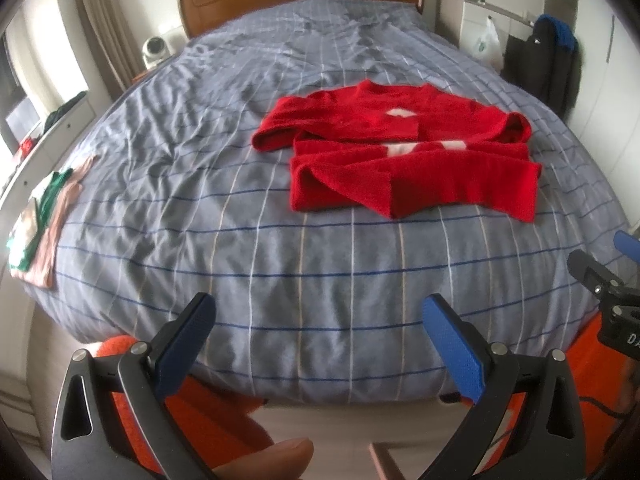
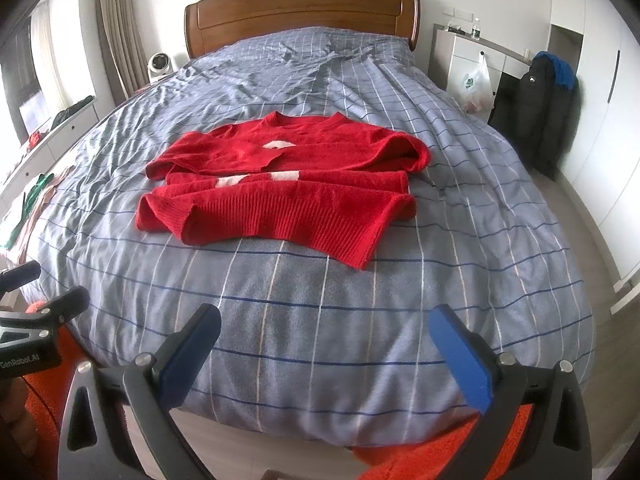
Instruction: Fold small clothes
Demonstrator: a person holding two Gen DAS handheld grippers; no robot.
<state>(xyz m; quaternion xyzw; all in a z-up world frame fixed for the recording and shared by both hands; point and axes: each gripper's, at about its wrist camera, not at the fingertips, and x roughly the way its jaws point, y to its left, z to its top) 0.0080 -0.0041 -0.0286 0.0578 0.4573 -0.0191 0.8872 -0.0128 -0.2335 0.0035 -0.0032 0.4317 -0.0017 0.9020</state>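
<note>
Red sweater (image 2: 280,184) half-folded on bed (image 2: 360,320); left gripper (image 1: 320,328), right gripper (image 2: 332,340) both agape, empty (hovering short). Next: reach hem.

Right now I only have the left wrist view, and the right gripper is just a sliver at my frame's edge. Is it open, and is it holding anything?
Observer: The right gripper is open with nothing between its fingers. It hangs over the near end of the bed, short of the red sweater.
Operator: Is any other clothing lying to the right of the sweater, past my frame?
Observer: None shows. In the right wrist view only the checked duvet lies to the right of the sweater, then grey floor runs along the white wardrobe.
</note>
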